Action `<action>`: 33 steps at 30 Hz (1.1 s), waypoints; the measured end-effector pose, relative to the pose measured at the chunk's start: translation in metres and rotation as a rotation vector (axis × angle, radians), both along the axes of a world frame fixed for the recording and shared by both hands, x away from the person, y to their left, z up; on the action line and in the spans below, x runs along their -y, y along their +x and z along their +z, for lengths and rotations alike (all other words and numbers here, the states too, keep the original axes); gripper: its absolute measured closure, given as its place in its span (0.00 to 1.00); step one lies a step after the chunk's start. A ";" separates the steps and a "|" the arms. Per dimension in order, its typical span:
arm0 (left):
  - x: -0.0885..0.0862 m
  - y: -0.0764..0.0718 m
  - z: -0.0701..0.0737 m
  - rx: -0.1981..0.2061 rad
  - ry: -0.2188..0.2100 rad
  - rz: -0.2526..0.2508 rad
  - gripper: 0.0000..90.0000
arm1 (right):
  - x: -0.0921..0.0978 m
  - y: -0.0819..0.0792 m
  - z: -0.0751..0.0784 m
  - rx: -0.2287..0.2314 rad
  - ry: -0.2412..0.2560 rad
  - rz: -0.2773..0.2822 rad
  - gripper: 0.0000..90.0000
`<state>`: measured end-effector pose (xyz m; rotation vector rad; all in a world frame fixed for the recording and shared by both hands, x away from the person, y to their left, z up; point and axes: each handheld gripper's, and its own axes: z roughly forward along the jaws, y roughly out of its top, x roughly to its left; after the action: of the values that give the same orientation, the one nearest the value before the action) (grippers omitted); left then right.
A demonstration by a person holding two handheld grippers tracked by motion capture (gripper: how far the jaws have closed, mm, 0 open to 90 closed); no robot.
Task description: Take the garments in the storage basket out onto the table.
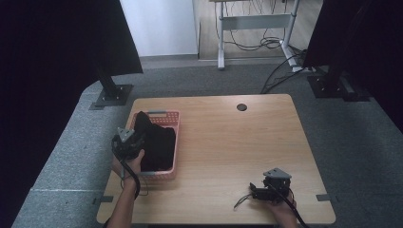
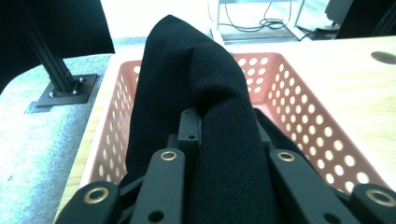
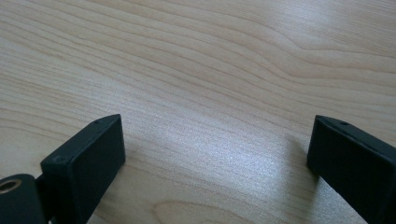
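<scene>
Nearest the high camera, my two forearms come up from the table's near edge: my right gripper (image 1: 259,191) rests low on the bare light wooden table (image 1: 228,142) near the front right, well apart from everything else, parked out of the way, I judge, while the other hand works. Further left, my left gripper (image 1: 130,140) sits at the near left side of the pink perforated plastic basket (image 1: 167,116), which stands on the table's left part, and a black knitted cloth (image 1: 157,142) fills most of that basket, one peak of it rising above the rim beside the gripper. Moving to the left gripper view, the black jaws stand closed on a thick fold of the black knitted cloth (image 2: 205,93), which bulges up between them and hides much of the basket (image 2: 299,107) beyond; the grip is taken on a gathered fold, I reckon, so the fabric lifts as one bundle instead of slipping through. Whether the cloth is going in or coming out I cannot tell from this. Over in the right gripper view, the two jaws stand wide apart with nothing between them, hovering just over or touching the wood grain of the table (image 3: 210,70), ready but idle.
</scene>
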<state>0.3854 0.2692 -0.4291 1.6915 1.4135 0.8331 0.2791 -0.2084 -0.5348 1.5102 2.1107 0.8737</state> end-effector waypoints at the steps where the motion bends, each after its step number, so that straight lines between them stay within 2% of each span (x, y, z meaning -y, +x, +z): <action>1: 0.000 -0.001 0.001 0.005 -0.004 0.000 0.83 | 0.000 0.000 0.000 0.000 0.000 0.000 0.04; 8: -0.001 -0.007 0.004 0.024 -0.022 -0.009 0.83 | 0.000 0.000 0.000 0.000 0.000 0.001 0.05; 21: -0.005 -0.017 0.020 0.078 -0.054 -0.016 0.83 | 0.000 0.000 0.000 0.000 0.000 0.001 0.04; 33: -0.002 -0.025 0.034 0.116 -0.060 -0.033 0.83 | 0.000 0.000 0.000 0.000 0.000 0.001 0.05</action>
<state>0.3609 0.2714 -0.3949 1.5911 1.3164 0.8485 0.2790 -0.2084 -0.5348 1.5098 2.1112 0.8743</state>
